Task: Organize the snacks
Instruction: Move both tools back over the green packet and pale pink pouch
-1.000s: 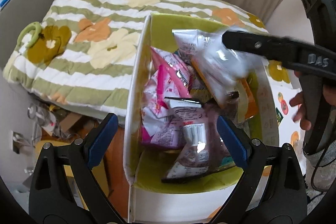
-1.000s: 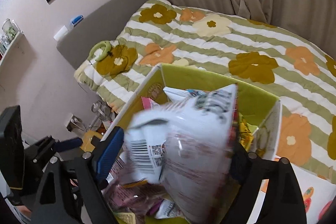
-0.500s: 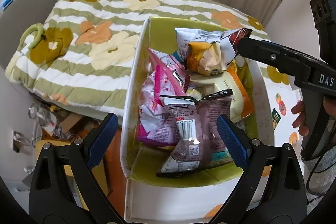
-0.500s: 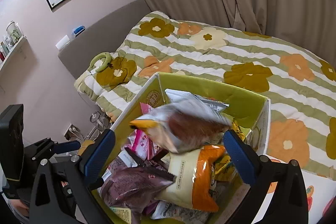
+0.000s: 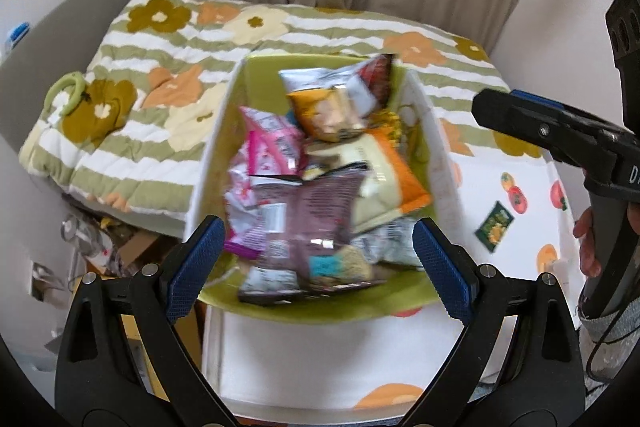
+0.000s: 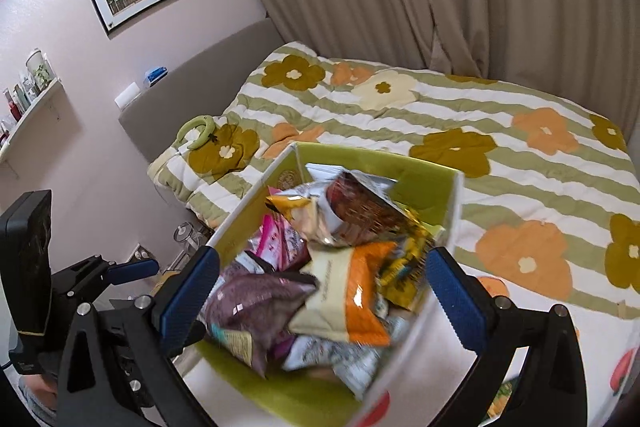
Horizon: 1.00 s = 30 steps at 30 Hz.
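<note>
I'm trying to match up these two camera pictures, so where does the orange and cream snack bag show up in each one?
Left wrist view: the orange and cream bag lies right of centre in the box, beside the purple bag.
Right wrist view: the same bag lies at lower centre, right of the purple bag.
Shared landmark: the green-lined box in front of the flowered quilt.

snack packets (image 5: pixel 320 187) | pink, purple, orange, silver bags | piled loose, overlapping | inside box (image 5: pixel 216 155), green lining, white outside | box beside flowered quilt (image 5: pixel 132 131)
</note>
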{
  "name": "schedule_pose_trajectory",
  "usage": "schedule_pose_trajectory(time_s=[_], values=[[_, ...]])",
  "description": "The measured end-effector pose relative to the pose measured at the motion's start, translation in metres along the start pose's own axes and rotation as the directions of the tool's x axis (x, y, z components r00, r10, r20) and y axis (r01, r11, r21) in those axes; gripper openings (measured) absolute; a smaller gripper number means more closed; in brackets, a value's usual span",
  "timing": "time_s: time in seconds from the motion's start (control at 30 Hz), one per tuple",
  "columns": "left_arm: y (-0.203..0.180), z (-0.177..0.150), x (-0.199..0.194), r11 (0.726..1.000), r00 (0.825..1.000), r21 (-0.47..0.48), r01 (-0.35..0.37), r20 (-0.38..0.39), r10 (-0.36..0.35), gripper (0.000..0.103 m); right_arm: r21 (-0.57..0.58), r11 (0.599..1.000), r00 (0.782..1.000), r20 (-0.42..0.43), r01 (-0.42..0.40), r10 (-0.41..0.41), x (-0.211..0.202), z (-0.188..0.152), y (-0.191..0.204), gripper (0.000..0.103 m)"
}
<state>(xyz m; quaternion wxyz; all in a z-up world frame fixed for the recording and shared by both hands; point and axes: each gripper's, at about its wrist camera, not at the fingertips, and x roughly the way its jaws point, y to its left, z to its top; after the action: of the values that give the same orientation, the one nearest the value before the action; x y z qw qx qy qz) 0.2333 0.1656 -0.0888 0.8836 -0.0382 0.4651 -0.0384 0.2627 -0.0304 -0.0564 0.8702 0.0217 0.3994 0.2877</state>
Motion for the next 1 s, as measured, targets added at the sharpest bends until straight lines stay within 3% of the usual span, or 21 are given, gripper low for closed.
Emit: schedule_pose_trajectory(time_s=[0.3, 0.5, 0.73, 1.0], values=[[-0.088, -0.015, -0.011, 0.991, 0.996, 0.097, 0.087, 0.014, -0.089, 0.094, 0.066, 0.988, 0.989, 0.026, 0.143, -0.145, -0.083, -0.048, -0.047, 0.103], [-0.149, -0.026, -0.003, 0.970, 0.988, 0.188, 0.151, -0.019, -0.151, 0.094, 0.146, 0.952, 0.960, 0.033, 0.270, -0.278, -0.134, -0.092, -0.084, 0.103], [-0.216, -0.037, 0.025, 0.924, 0.968, 0.293, 0.247, -0.110, -0.224, 0.094, 0.272, 0.881, 0.918, -0.023, 0.387, -0.396, -0.175, -0.147, -0.125, 0.103], [-0.271, -0.043, 0.065, 0.864, 0.953, 0.409, 0.294, -0.198, -0.231, 0.094, 0.376, 0.786, 0.867, -0.124, 0.491, -0.483, -0.183, -0.203, -0.156, 0.103]])
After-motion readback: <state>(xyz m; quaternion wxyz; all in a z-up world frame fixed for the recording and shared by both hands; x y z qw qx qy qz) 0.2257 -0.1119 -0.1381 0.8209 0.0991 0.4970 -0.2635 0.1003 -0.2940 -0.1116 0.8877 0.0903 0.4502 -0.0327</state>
